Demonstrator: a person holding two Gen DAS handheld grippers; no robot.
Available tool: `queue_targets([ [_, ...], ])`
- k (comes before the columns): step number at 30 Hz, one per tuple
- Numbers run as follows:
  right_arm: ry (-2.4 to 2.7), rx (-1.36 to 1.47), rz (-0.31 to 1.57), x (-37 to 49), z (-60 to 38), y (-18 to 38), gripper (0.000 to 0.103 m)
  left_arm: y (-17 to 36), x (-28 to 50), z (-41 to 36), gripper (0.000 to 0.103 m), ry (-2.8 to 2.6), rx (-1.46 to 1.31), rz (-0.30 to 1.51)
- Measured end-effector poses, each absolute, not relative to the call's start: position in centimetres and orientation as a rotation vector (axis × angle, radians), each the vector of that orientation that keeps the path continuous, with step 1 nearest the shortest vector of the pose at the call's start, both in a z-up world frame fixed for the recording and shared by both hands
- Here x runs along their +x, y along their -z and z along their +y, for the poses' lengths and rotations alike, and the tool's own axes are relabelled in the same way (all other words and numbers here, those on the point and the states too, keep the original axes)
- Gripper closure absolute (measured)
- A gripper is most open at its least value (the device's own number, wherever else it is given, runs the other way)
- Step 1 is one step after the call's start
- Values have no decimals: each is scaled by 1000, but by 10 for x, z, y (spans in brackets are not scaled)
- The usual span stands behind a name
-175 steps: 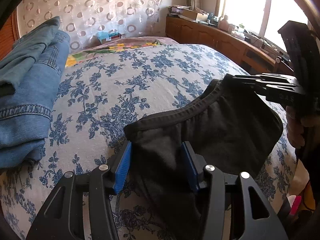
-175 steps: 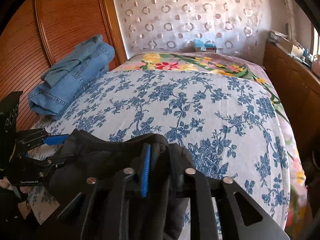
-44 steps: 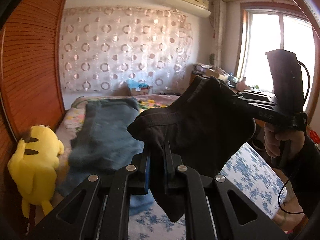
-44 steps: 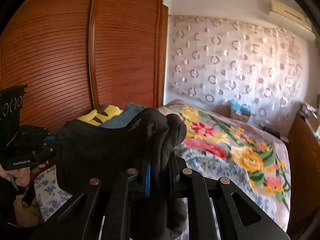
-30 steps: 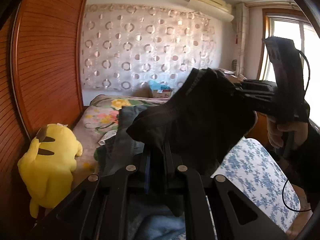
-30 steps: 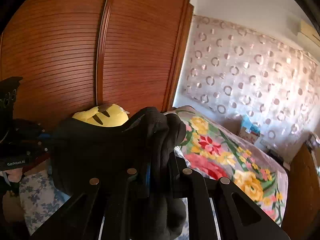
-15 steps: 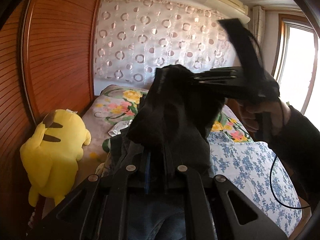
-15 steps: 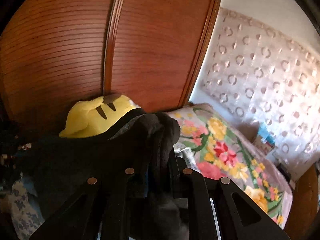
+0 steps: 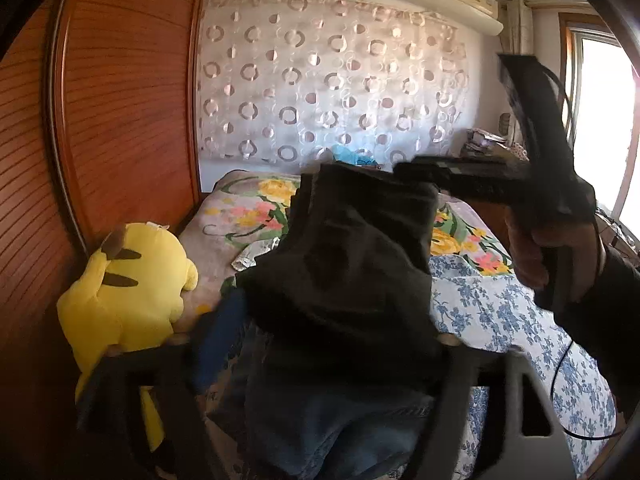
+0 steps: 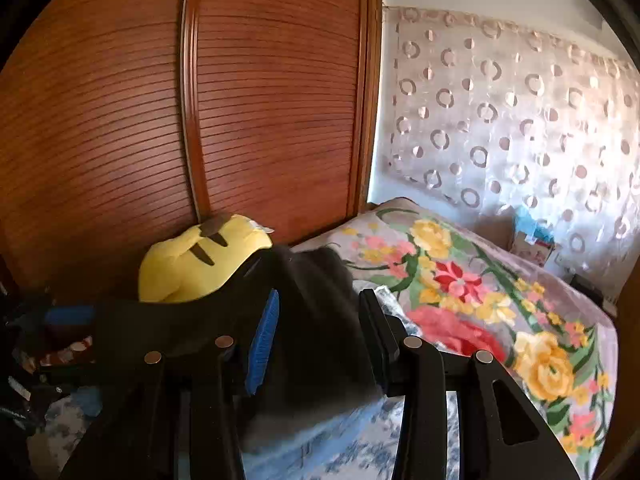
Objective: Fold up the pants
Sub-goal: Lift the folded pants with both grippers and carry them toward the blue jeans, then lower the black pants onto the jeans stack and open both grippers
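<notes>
The folded black pants [image 9: 348, 272] lie on a stack of folded blue jeans [image 9: 332, 436] at the bed's left side. My left gripper [image 9: 332, 344] is blurred, its jaws opening wide on either side of the black cloth without pressing it. My right gripper [image 10: 320, 336] is also opening; the black pants [image 10: 316, 320] sit loose between its blue pad [image 10: 264, 336] and the other finger. In the left wrist view the right gripper [image 9: 400, 168] shows side-on at the pants' far top edge, held by a hand [image 9: 552, 248].
A yellow plush toy [image 9: 128, 288] leans against the wooden wardrobe doors [image 10: 260, 120] just left of the stack. Behind the stack lie a flowered blanket [image 10: 460, 280] and a blue-patterned bedspread [image 9: 500, 312]. A curtain with rings [image 9: 332, 92] hangs behind the bed.
Both grippers carried the black pants left across the bed to the jeans stack by the plush toy, lowered them, and their jaws, shut on the cloth before, have now come apart.
</notes>
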State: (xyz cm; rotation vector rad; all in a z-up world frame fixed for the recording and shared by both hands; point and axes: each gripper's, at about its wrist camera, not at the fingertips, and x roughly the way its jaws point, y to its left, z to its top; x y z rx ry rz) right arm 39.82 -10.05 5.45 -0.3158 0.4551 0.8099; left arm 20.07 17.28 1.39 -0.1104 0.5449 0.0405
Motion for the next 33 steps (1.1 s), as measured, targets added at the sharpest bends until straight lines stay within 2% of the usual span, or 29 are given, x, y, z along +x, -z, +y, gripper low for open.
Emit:
queue_targets([
  [15,-784,-302,499,399,-100,-33,60,-16,201,169,23,-85,-95,553],
  [26,-730,-284,479,360,-102,-30,60,-14,197,165,23,-110,-71,554],
  [33,-695,-269,455,330,-107,-27,53,-15,190,163,23,-127,-64,547],
])
